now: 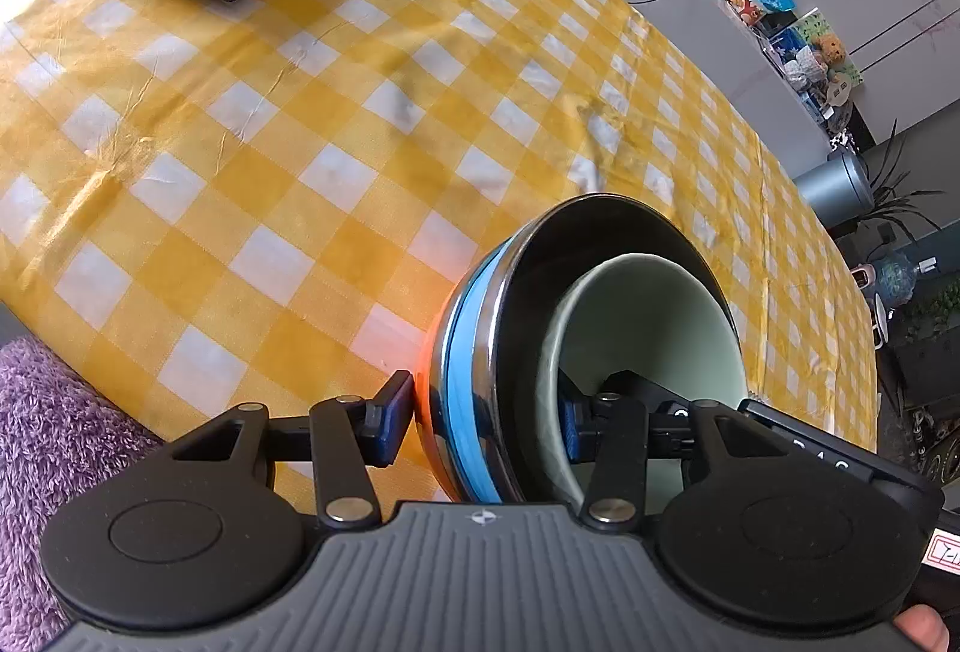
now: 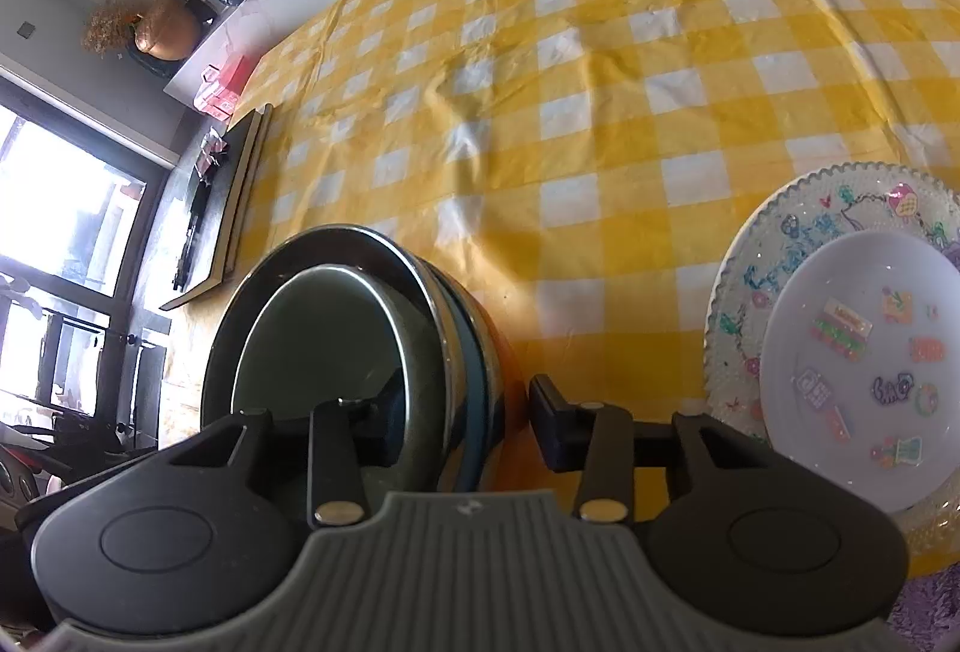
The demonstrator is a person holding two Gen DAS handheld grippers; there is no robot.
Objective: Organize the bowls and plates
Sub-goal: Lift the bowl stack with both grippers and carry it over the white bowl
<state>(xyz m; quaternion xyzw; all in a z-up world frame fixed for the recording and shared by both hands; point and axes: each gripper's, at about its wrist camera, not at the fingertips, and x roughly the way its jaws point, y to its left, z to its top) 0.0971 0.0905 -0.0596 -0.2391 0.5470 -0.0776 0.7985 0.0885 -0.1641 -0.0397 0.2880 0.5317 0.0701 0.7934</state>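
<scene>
While both hands are working the same stack, the metal bowl (image 1: pixel 480 352) with the blue band is sitting on the yellow checked cloth of the bench (image 1: pixel 270 142), with a pale green bowl (image 1: pixel 648 328) nested inside it. The left gripper (image 1: pixel 480 424) is straddling the near wall of that stack, one of its fingers (image 1: pixel 390 424) lying outside against the orange-lit side at about nine o'clock of the bowl, the other reaching inside the green bowl at about three o'clock. Whether the pads are pressing yet I cannot tell; they are half spread with both walls between them. The right gripper (image 2: pixel 456 424) is doing the mirror of this on the opposite rim: its left finger is sitting inside the bowls, its right finger (image 2: pixel 552 430) standing just clear of the outer wall, so it is not pinching yet. Off at three o'clock in the right wrist view, a white plate (image 2: pixel 864 370) is resting on a larger patterned plate (image 2: pixel 774 256), well apart from the bowls. Judging by this, the coming lift turns on the rim lying squarely between each pair of fingers, with neither hand nearer.
</scene>
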